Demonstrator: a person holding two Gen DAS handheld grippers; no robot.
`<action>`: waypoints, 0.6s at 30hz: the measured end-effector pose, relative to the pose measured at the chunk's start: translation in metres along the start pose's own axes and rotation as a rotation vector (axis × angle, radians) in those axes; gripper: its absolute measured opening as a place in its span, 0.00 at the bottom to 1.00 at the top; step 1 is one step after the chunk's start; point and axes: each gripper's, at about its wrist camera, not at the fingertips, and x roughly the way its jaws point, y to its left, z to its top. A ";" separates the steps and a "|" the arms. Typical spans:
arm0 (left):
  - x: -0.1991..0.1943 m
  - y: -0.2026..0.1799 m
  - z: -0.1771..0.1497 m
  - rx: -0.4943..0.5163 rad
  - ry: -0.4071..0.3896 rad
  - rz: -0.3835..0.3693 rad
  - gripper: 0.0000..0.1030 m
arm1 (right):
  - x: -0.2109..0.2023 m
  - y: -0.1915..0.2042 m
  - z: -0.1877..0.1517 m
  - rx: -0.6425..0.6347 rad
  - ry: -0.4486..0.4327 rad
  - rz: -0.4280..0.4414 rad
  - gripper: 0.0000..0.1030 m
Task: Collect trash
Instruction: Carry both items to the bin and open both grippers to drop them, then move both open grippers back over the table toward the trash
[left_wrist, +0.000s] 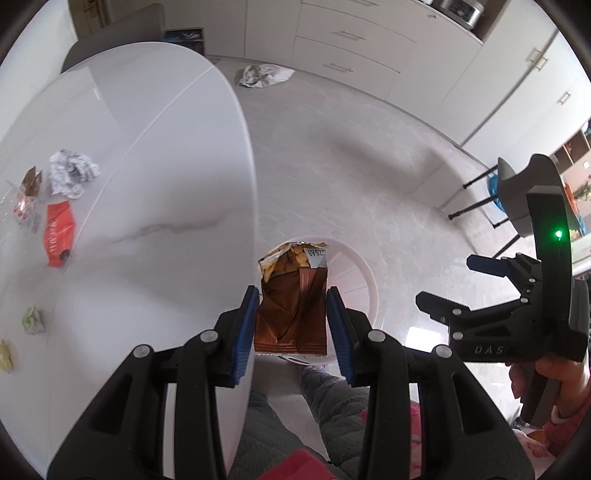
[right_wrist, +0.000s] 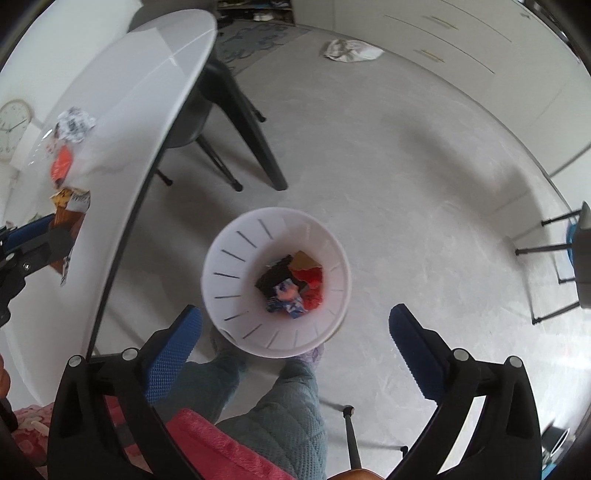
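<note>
Left wrist view: the left tool (left_wrist: 291, 325) points steeply down, its blue pads pinching a brown snack bag (left_wrist: 291, 306) by its two sides, the torn top facing away and crackers showing inside. Right below the bag sits the white waste bin (left_wrist: 360, 280) on the grey floor, beside the worktop (left_wrist: 147, 184) edge. Off to the tool's left on the worktop lie a crumpled white paper (left_wrist: 72, 173), a red wrapper (left_wrist: 59, 232) and a few smaller scraps. Far ahead on the floor lies another crumpled bag (left_wrist: 264, 75). To the right, the right tool (left_wrist: 458, 280) is held by a hand (left_wrist: 554, 384), jaws spread.

Right wrist view: the right tool (right_wrist: 295, 343) is spread wide with nothing between its pads. The waste bin (right_wrist: 229, 258) stands just ahead and below, holding red, blue and black wrappers (right_wrist: 295, 284). At far left, the left tool (right_wrist: 26, 236) grips the snack bag (right_wrist: 70, 210) over the worktop (right_wrist: 122, 110) edge.
</note>
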 end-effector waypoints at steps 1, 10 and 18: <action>0.002 -0.004 0.001 0.010 0.005 -0.005 0.36 | 0.001 -0.003 0.000 0.007 0.001 0.001 0.97; -0.001 -0.018 0.002 0.079 -0.019 -0.040 0.78 | -0.001 -0.017 0.000 0.060 -0.002 0.009 0.97; -0.004 -0.020 0.002 0.094 -0.036 0.000 0.92 | -0.002 -0.009 0.000 0.045 -0.002 0.011 0.97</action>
